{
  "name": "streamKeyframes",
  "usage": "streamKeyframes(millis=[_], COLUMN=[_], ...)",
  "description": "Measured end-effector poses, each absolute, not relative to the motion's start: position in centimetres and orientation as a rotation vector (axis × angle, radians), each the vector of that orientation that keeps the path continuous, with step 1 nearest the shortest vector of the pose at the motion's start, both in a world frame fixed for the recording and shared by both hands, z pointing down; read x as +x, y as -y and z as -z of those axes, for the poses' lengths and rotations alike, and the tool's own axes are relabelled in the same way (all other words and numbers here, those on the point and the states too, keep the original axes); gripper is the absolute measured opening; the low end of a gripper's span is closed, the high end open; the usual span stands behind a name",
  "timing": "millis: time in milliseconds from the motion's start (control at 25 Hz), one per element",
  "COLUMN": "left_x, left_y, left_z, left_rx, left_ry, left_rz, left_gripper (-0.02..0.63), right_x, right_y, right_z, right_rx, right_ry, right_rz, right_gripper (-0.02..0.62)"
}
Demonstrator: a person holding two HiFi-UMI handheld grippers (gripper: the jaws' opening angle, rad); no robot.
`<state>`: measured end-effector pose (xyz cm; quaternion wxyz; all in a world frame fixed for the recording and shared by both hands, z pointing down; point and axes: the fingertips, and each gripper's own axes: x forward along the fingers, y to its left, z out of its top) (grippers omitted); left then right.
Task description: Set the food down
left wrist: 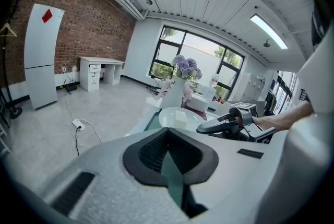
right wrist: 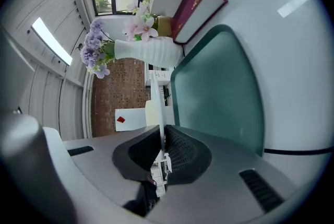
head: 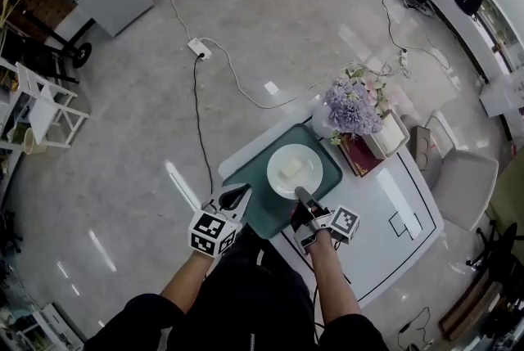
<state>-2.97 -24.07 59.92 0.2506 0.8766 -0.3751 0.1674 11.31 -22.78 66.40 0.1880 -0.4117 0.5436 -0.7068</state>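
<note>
Head view: one white plate (head: 275,180) with one pale food block (head: 291,169) is over the middle of the one green tray (head: 260,214), at the counter's (head: 393,210) near-left corner. Lower it level.

Left gripper view: the left gripper (left wrist: 169,163) pinches the tray's edge.

Right gripper view: the right gripper (right wrist: 159,152) clamps the plate's rim.

at the bottom centre the left hand-held gripper (left wrist: 168,154) has its jaws pressed together on a thin edge of the teal tray (left wrist: 152,120). beyond it, mid-frame, a white plate (left wrist: 168,118) carrying a pale block of food (left wrist: 181,115) sits on that tray. the right hand-held gripper (left wrist: 206,127) reaches in from the right to the plate's rim. purple flowers (left wrist: 185,65) stand behind.
</note>
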Motion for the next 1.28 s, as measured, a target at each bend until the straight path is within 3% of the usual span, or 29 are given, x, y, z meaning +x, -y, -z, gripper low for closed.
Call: streamKeyframes(millis=[600,1280], left_x=[-6.3,-7.0], left_y=[22.2,21.8], left_z=[-62.2,-62.5], left_rx=[2.283,2.266], left_ry=[1.106,1.120], left_rz=[-0.472,-0.444], left_gripper=[0.006,0.006], right_x=[7.1,7.1], right_y=[21.5,20.9], right_z=[-71.4,-73.4], right_rx=[-1.119,-1.317], right_ry=[-1.567,-1.610], right_rz=[2.166,2.210], right_gripper=[0.023,0.024])
